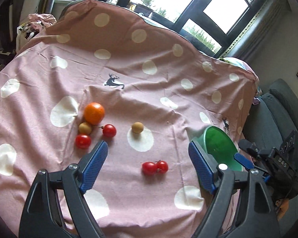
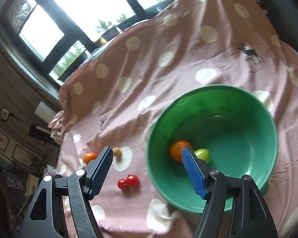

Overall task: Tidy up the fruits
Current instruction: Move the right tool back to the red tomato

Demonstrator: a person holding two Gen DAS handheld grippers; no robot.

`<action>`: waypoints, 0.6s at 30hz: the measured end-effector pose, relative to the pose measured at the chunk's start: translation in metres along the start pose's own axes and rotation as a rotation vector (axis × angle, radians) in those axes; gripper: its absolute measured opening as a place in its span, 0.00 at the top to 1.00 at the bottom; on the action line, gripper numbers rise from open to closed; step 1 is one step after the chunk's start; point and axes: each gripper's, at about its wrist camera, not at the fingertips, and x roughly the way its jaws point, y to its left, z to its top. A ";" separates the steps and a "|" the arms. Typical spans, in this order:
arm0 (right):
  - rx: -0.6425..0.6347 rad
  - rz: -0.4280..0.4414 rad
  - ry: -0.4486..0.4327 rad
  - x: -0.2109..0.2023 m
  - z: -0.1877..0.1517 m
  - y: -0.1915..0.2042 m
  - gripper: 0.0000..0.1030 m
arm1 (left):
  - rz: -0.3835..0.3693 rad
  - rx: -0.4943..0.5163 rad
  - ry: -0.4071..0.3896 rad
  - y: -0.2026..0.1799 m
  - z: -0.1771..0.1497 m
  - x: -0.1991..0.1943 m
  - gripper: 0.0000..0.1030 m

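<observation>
On the pink spotted cloth, the left wrist view shows an orange (image 1: 94, 113), two small brown fruits (image 1: 85, 128) (image 1: 137, 127), two single tomatoes (image 1: 109, 130) (image 1: 83, 141) and a joined pair of tomatoes (image 1: 155, 167). My left gripper (image 1: 148, 145) is open above the cloth with nothing between its fingers. A green bowl (image 1: 218, 144) stands at the right, with my right gripper (image 1: 243, 151) beside it. In the right wrist view the bowl (image 2: 208, 91) holds an orange (image 2: 177, 149) and a green fruit (image 2: 203, 153). My right gripper (image 2: 147, 151) hangs open over its near-left rim, holding nothing. The tomato pair (image 2: 128, 181) lies left of the bowl.
The cloth (image 1: 129, 59) drapes over a raised back edge below dark-framed windows (image 1: 208, 4). A grey sofa (image 1: 278, 103) stands off the right edge. Crumpled clothing (image 1: 39, 19) lies at the far left. Another orange (image 2: 90, 157) and a brown fruit (image 2: 117, 151) show beyond my right gripper's left finger.
</observation>
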 end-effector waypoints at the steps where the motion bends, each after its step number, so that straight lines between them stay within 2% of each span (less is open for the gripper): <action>1: -0.013 0.047 0.009 0.001 -0.003 0.004 0.30 | 0.011 0.003 -0.005 0.005 0.000 -0.001 0.19; 3: -0.034 0.111 0.036 0.008 -0.007 0.014 0.30 | 0.034 0.018 -0.002 0.012 0.001 0.001 0.19; 5: -0.049 0.126 0.066 0.018 -0.012 0.026 0.30 | 0.062 0.032 -0.004 0.020 0.001 0.004 0.19; 8: -0.107 0.068 0.104 0.037 -0.021 0.041 0.30 | 0.102 0.037 0.011 0.033 0.002 0.016 0.19; 12: -0.167 0.003 0.166 0.063 -0.033 0.056 0.31 | 0.097 0.062 0.068 0.035 0.002 0.033 0.21; 13: -0.166 0.010 0.177 0.068 -0.035 0.057 0.35 | 0.099 0.084 0.069 0.033 0.001 0.035 0.22; 15: -0.159 0.030 0.203 0.077 -0.037 0.059 0.53 | 0.109 0.119 0.071 0.028 0.000 0.039 0.26; 18: -0.145 0.033 0.234 0.090 -0.041 0.056 0.65 | 0.094 0.123 0.104 0.027 0.001 0.049 0.40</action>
